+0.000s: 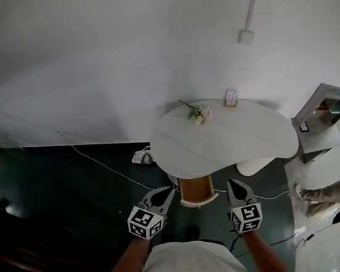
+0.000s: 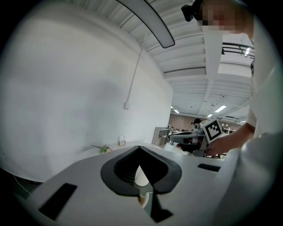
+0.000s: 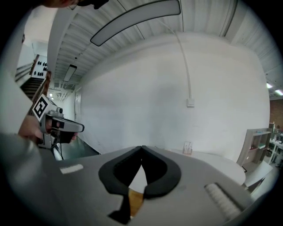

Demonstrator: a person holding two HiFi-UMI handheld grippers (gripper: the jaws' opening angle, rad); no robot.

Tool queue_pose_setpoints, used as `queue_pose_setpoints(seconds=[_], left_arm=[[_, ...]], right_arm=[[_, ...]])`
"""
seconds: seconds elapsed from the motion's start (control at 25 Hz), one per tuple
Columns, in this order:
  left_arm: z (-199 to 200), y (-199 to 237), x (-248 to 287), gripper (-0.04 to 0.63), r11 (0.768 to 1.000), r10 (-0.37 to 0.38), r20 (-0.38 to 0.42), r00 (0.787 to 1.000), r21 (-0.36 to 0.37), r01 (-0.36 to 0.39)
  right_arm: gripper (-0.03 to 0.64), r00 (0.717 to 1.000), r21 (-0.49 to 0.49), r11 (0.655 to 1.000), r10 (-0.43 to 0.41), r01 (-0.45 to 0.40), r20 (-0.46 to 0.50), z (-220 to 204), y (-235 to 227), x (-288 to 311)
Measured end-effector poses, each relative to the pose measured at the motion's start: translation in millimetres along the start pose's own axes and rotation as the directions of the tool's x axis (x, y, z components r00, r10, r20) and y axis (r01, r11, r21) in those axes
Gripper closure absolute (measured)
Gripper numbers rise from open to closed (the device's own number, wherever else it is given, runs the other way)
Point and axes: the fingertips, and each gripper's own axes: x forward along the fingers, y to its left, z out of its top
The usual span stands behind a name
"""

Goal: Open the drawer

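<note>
Both forearms reach forward, holding the left tool [image 1: 168, 191] and right tool [image 1: 233, 183] just off the near edge of the desk [image 1: 250, 134], pointing slightly down, each clenched with jaw tips meeting on nothing. One wooden drawer [image 1: 197, 189] sits under the desk's near edge, between the two tools, touching neither. Count: two tools, one desk, one drawer, one flower sprig [image 1: 199, 114] and one small card stand [image 1: 231, 98] at the desk's far edge, print too small to read.
</note>
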Motion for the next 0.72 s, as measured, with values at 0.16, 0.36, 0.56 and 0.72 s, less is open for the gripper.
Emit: queue_pose_setpoints(seconds=[0.16,0.36,0.56,0.72], left_arm=[[7.5,6.7,-2.2,0.589,1.0,0.023,0.019,1.0,0.01,-0.023],[22.4,14.8,-0.7,0.589,0.998,0.055,0.056,0.997,0.013,-0.056],[33.1,20.6,-8.0,0.589,0.995,0.086,0.08,0.993,0.045,-0.089],[33.2,27.3,-8.9,0.589,0.993,0.101,0.073,0.992,0.057,-0.106]], right_arm=[[0.606,1.0,-0.016,1.0,0.022,-0.022,0.005,6.1,0.0,-3.2],[0.606,0.999,-0.004,0.999,0.044,-0.044,0.012,13.3,-1.8,-7.4],[0.606,0.999,-0.004,1.0,0.015,-0.015,0.047,22.1,-8.1,-15.1],[0.606,0.999,-0.017,1.0,0.006,-0.005,0.051,25.0,-12.9,-14.7]])
